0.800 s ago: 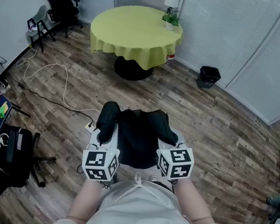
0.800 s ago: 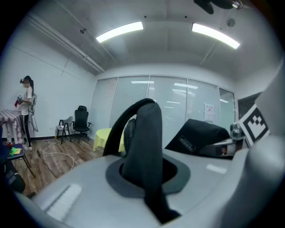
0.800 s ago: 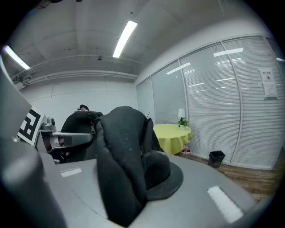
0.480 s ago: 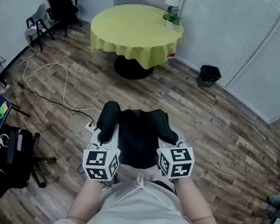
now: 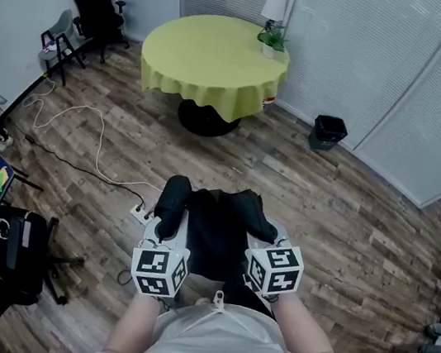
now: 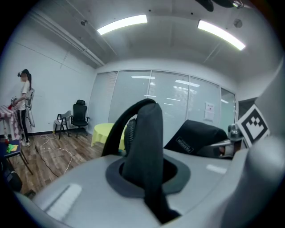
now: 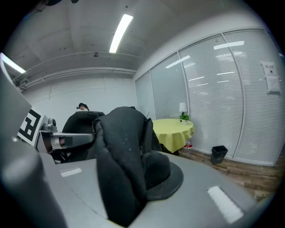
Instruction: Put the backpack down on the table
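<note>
A black backpack hangs above the wooden floor between my two grippers. My left gripper is shut on its left shoulder strap, which loops up out of the jaws. My right gripper is shut on the right shoulder strap, bunched thick between the jaws. The pack's body sits between both hands. The round table with a yellow cloth stands far ahead, well apart from the pack, and also shows in the right gripper view as the table.
A potted plant and a lamp stand at the table's far right edge. A black bin sits by the glass wall. Office chairs are at the back left, a white cable and power strip lie on the floor. A person stands far left.
The floor and table have slid slightly down the head view, so I have moved a little toward the table. Both grippers keep their hold on the straps.
</note>
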Motion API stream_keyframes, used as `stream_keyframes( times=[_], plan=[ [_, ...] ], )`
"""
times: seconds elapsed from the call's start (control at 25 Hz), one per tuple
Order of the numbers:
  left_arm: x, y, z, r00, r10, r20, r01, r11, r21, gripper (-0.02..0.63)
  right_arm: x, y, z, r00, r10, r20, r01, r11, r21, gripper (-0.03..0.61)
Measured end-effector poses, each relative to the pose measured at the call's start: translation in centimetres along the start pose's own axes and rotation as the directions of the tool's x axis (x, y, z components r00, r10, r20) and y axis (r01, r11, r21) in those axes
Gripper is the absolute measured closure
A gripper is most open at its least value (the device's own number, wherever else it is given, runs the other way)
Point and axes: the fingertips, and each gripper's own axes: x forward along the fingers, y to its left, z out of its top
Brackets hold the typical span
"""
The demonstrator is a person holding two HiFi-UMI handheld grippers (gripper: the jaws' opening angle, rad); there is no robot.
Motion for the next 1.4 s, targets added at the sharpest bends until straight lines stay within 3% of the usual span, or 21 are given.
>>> stream_keyframes(
  times=[0.24,0.88,1.4],
  plan=[
    [6.5,1.1,1.3,0.999,0.036,-0.022,-0.036,0.999,0.002,0.588,5.7,-3.9,1.8,0.999,0.041,-0.005,-0.04,0.999,0.018,0.549],
    [29.1,1.5,8.9,0.987,0.155,0.028,-0.154,0.987,-0.055,0.588,22.5,-19.9,12.2,0.988,0.151,0.021,-0.15,0.988,-0.021,0.549],
    [42.2,5.9,10.4,0.992,0.125,-0.028,-0.127,0.989,-0.072,0.587,34.4,-25.8,15.0,0.989,0.144,-0.016,-0.143,0.989,0.024,0.549]
  ],
)
